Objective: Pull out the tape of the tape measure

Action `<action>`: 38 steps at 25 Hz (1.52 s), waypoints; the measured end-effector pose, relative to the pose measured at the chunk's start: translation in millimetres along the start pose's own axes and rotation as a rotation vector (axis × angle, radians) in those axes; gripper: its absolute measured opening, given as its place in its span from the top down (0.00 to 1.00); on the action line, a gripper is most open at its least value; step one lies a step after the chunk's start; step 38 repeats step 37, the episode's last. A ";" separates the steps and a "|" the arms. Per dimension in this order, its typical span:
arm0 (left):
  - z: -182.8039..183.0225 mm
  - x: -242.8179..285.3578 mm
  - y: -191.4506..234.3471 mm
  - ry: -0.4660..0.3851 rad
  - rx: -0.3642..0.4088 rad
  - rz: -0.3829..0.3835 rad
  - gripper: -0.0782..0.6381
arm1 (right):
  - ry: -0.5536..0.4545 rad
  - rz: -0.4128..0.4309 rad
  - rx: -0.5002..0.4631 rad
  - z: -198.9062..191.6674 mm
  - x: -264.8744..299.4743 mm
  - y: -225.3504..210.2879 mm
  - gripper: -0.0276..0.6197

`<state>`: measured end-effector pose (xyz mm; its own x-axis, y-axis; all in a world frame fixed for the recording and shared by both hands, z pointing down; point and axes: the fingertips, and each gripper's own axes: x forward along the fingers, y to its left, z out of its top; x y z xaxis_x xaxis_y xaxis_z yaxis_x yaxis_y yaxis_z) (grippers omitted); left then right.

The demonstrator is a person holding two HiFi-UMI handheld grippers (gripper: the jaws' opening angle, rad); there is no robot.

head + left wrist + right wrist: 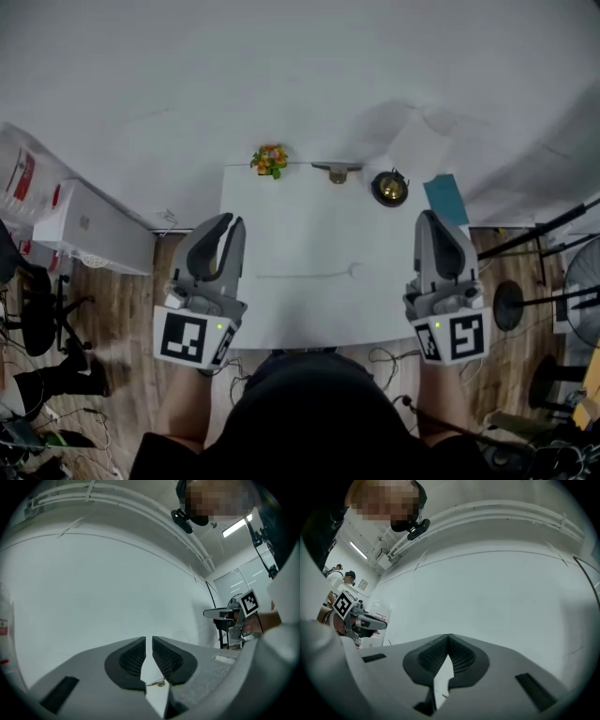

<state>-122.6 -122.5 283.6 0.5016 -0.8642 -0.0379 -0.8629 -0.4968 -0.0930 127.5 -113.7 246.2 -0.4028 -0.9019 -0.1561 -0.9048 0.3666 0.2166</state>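
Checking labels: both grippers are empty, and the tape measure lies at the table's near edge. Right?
Not quite. The tape measure lies at the table's far edge, next to a teal card; the head view shows it. The left gripper and the right gripper are indeed both empty.

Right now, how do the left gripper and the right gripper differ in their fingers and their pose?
The left gripper keeps its fingers a narrow slit apart; the right gripper has its fingers meeting at the tips. In the head view the left gripper leans inward more than the right gripper. Both hold nothing and face the white wall.
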 end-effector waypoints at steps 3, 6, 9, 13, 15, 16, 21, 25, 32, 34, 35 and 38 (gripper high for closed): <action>10.4 -1.8 -1.0 -0.045 0.009 0.003 0.83 | -0.003 -0.001 0.009 0.0 -0.6 0.2 0.95; 9.4 -2.7 -2.4 -0.048 0.000 -0.003 0.83 | -0.001 -0.003 0.014 -2.1 -3.5 0.5 0.95; -2.2 -5.2 -1.4 0.005 0.007 -0.008 0.84 | -0.002 0.001 0.020 -3.4 -3.5 0.7 0.95; 1.3 -7.2 -5.8 -0.003 -0.004 -0.013 0.84 | -0.003 0.000 0.024 -1.6 -8.5 1.6 0.95; 8.5 -7.0 -7.7 -0.034 -0.014 -0.008 0.84 | -0.005 0.001 0.026 -0.5 -9.6 1.6 0.95; 9.9 -6.9 -8.4 -0.040 -0.015 -0.008 0.84 | -0.006 0.001 0.026 -0.5 -9.8 1.4 0.95; 8.7 -10.8 -9.1 -0.038 -0.012 -0.008 0.84 | -0.005 -0.001 0.030 -1.8 -13.4 2.5 0.95; 4.3 -13.2 -7.3 -0.025 -0.010 -0.004 0.84 | -0.003 0.000 0.026 -2.4 -14.0 3.7 0.95; 1.7 -19.2 -5.5 0.002 -0.009 -0.010 0.84 | 0.002 -0.005 0.020 1.4 -15.1 5.8 0.95; 4.1 -18.6 -5.4 -0.017 -0.017 -0.007 0.84 | -0.001 -0.004 0.016 2.3 -14.9 6.6 0.95; 4.3 -18.5 -5.3 -0.021 -0.019 -0.008 0.84 | -0.002 -0.004 0.015 2.3 -14.7 7.4 0.95; 3.4 -18.7 -4.8 -0.025 -0.017 -0.011 0.84 | -0.002 -0.002 0.014 1.5 -14.2 9.4 0.95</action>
